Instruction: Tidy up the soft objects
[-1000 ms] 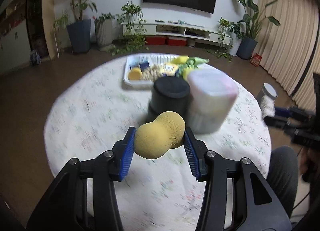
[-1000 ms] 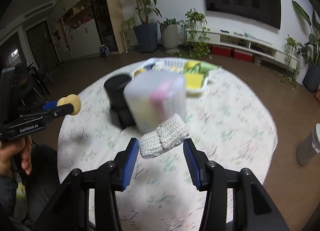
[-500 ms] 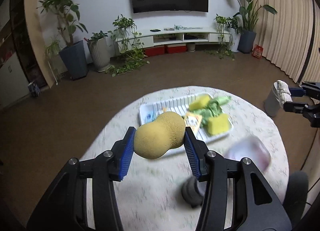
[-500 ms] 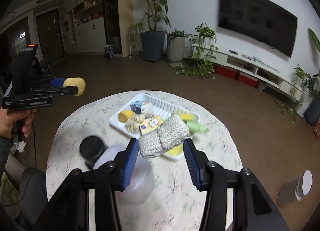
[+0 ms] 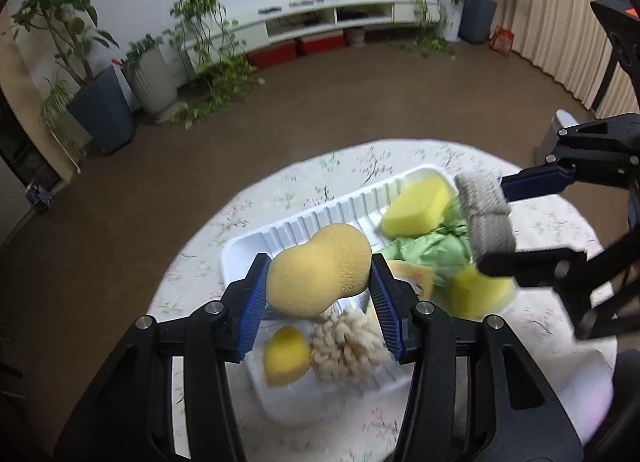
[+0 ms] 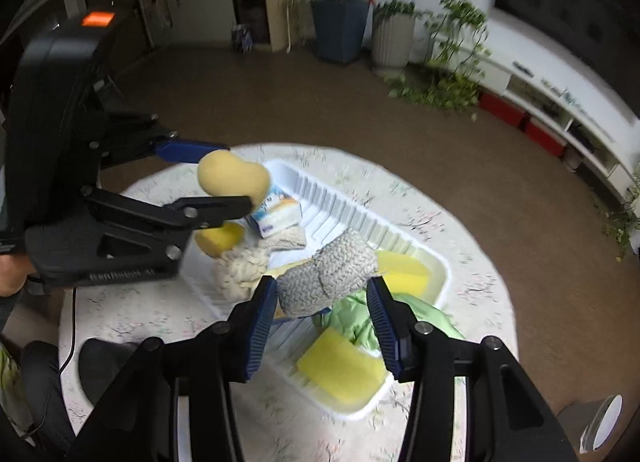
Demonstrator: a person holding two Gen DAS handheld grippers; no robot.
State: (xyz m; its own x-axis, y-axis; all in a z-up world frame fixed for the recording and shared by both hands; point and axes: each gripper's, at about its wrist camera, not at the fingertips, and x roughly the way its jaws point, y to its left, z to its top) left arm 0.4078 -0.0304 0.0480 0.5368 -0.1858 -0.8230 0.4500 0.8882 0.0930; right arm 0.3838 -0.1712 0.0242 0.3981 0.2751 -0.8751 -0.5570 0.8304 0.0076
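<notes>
My left gripper point(image 5: 320, 267) is shut on a tan peanut-shaped sponge point(image 5: 316, 274) and hangs over the near left part of a white ribbed tray point(image 5: 316, 218). My right gripper point(image 6: 322, 287) is shut on a grey knitted cloth point(image 6: 328, 270) above the tray's point(image 6: 340, 202) middle. The tray holds yellow sponges point(image 5: 416, 202), a green cloth point(image 5: 436, 250), a cream fluffy piece point(image 5: 346, 342) and a tissue packet point(image 6: 276, 214). Each wrist view shows the other gripper beside it with its load: the knitted cloth point(image 5: 484, 214) and the tan sponge point(image 6: 234, 180).
The tray lies on a round table with a floral cloth point(image 5: 280, 190). A black cylinder point(image 6: 104, 358) stands near the table's edge, and a blurred pale container point(image 5: 588, 394) sits at the lower right. A grey bin point(image 6: 600, 418) stands on the floor.
Both grippers have travelled across the table, from over the black cylinder and pale container to above the white tray. Each keeps hold of its load.
</notes>
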